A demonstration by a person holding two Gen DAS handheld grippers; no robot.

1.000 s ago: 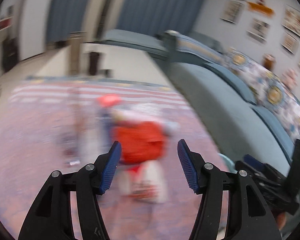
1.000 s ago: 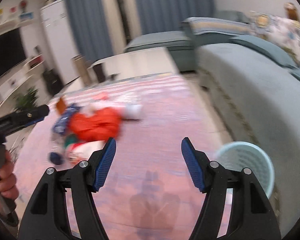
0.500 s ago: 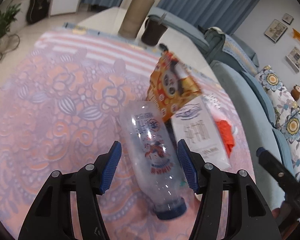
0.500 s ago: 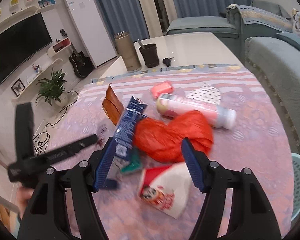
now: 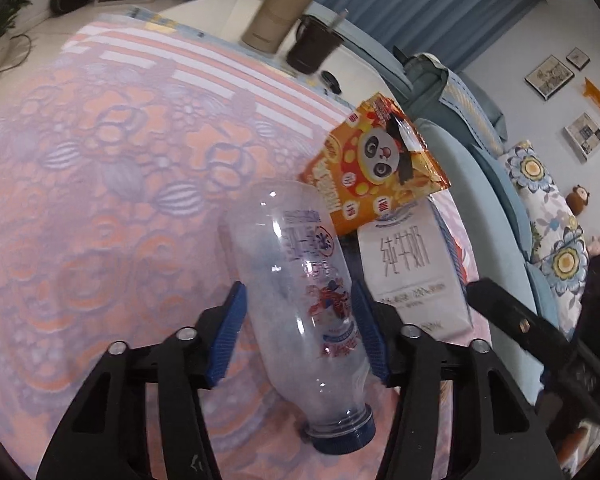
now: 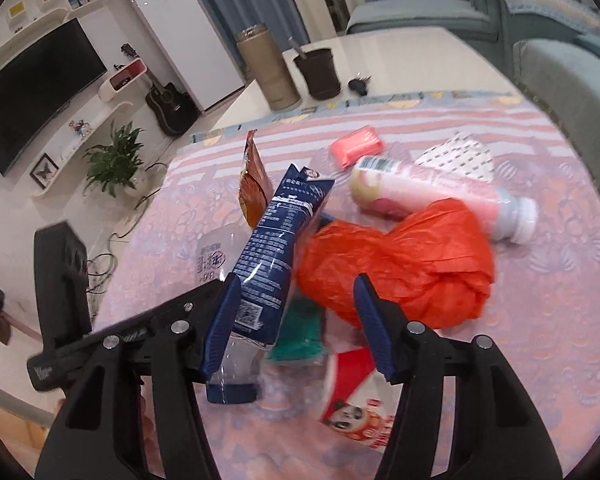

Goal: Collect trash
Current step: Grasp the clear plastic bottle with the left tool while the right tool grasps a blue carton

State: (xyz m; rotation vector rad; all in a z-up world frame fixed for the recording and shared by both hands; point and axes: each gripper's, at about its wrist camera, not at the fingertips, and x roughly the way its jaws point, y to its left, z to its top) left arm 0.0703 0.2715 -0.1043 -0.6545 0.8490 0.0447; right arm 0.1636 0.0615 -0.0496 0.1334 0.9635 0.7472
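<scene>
A pile of trash lies on the patterned tablecloth (image 5: pixel 100 200). My left gripper (image 5: pixel 300 334) is open, its blue pads on either side of a clear plastic bottle (image 5: pixel 308 300) with a blue cap that lies on the cloth. Beside the bottle are an orange panda snack box (image 5: pixel 376 164) and a white milk carton (image 5: pixel 412 276). My right gripper (image 6: pixel 296 322) is open above the pile, over a blue-sided carton (image 6: pixel 276 248) and a green wrapper (image 6: pixel 300 332). An orange plastic bag (image 6: pixel 404 264), a pink bottle (image 6: pixel 436 196) and a red panda packet (image 6: pixel 356 404) lie around it.
A tan flask (image 6: pixel 268 68), a dark cup (image 6: pixel 318 70) and a small black object (image 6: pixel 358 86) stand on the bare table end. A pink pack (image 6: pixel 356 146) and a dotted paper (image 6: pixel 456 156) lie behind the pile. A teal sofa (image 6: pixel 572 80) runs along the right.
Both grippers have come closer to the pile. The left one now straddles the clear bottle more deeply. The right one has dropped in over the blue carton.
</scene>
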